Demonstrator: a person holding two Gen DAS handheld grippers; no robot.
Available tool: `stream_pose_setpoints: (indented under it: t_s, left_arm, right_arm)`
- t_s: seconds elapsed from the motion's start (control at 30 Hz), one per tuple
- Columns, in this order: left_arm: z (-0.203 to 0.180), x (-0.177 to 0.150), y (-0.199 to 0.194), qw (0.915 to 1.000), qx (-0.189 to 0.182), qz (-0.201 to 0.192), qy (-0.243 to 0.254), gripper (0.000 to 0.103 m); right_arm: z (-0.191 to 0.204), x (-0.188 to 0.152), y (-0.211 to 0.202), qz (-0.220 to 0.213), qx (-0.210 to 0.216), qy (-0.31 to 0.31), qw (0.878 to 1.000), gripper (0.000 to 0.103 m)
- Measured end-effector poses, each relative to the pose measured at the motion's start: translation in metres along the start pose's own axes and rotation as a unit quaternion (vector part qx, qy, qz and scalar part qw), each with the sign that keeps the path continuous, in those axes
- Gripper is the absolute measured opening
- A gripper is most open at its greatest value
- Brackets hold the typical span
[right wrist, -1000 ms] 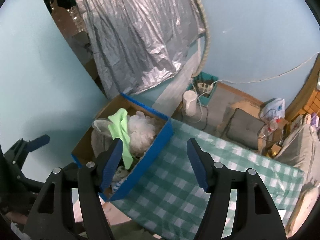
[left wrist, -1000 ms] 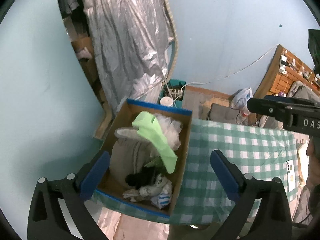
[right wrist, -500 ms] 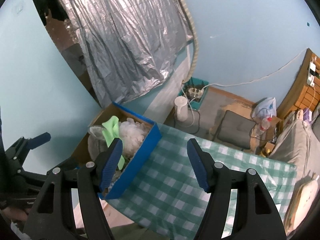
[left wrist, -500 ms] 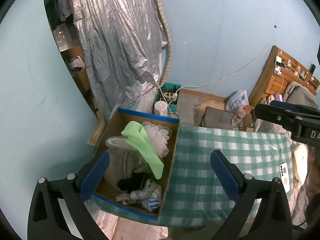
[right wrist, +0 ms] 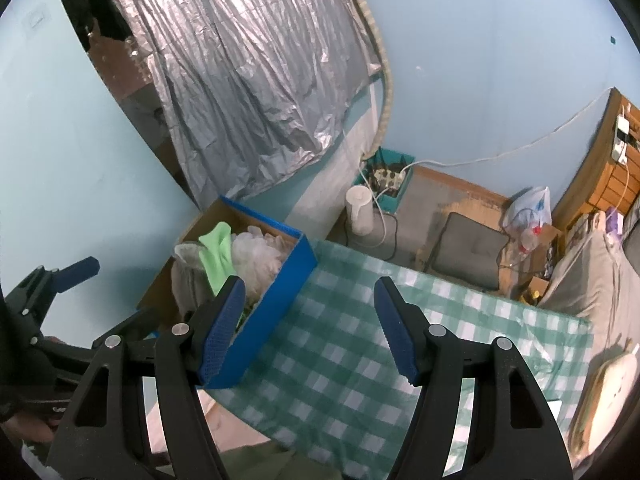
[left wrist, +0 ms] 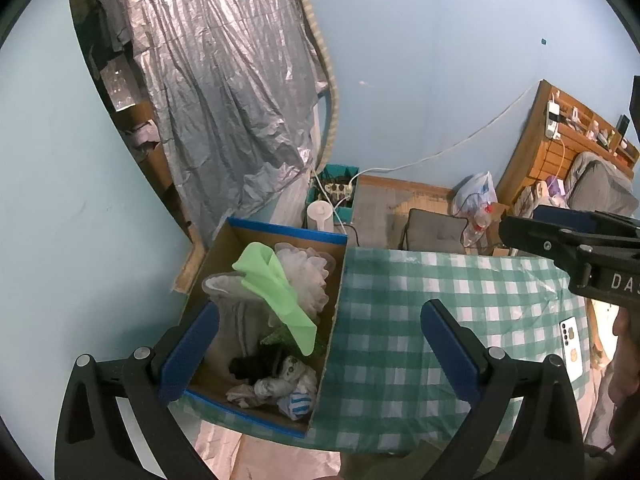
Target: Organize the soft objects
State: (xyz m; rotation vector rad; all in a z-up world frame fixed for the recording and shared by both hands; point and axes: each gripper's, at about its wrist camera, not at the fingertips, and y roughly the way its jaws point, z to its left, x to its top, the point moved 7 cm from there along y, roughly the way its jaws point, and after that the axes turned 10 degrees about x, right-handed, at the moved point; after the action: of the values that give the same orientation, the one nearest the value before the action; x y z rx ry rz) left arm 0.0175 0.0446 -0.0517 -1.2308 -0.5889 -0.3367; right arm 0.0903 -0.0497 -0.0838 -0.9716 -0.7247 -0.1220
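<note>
The box (left wrist: 280,236) of soft things sits at the table's (left wrist: 440,320) left end, a green cloth (left wrist: 276,284) on top. Left gripper (left wrist: 320,344) hangs above it, right gripper (right wrist: 308,328), lettered "DAS", beside; both gape empty.

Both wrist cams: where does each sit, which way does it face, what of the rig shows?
Left wrist: on the left gripper, angled down at the cardboard box of soft items; own open jaws show, right gripper at the right edge.
Right wrist: on the right gripper, angled down at the checked tablecloth; open jaws, left gripper at left.
Shared: box, green cloth, tablecloth, silver sheet.
</note>
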Motion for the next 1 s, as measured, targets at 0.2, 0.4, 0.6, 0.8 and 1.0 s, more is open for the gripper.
stream_pose_setpoints:
  t_s: [0.2,0.4,0.6,0.8,1.0]
  left_arm:
    - [-0.0012,0.0001,-0.0006,1.0,0.0,-0.001,0.0,0.102]
    - [-0.003,-0.0007,-0.0015,1.0,-0.001,0.0,0.001,0.102]
    - [-0.0035,-0.0014,-0.0021,1.0,-0.001,0.0,0.001,0.102]
    - [-0.0043,-0.0024,-0.0025,1.0,-0.002,0.0,0.0,0.102]
    - [-0.0026,-0.0041,-0.0027,1.0,-0.001,0.002,0.002,0.102]
  right_arm:
    - [-0.0019,-0.0002,-0.0011,0.0,0.0,0.0,1.0,0.066]
    - [-0.0033,-0.0007,-0.0027,0.0,0.001,0.0,1.0,0.066]
    - [-0.0041,-0.0016,-0.0032,0.0,0.001,-0.001,1.0,0.066]
    - [-0.0056,-0.0018,-0.0045,0.001,0.0,0.001,1.0,0.066]
    - [-0.0065,-0.0026,-0.0056,0.001,0.0,0.003,1.0,0.066]
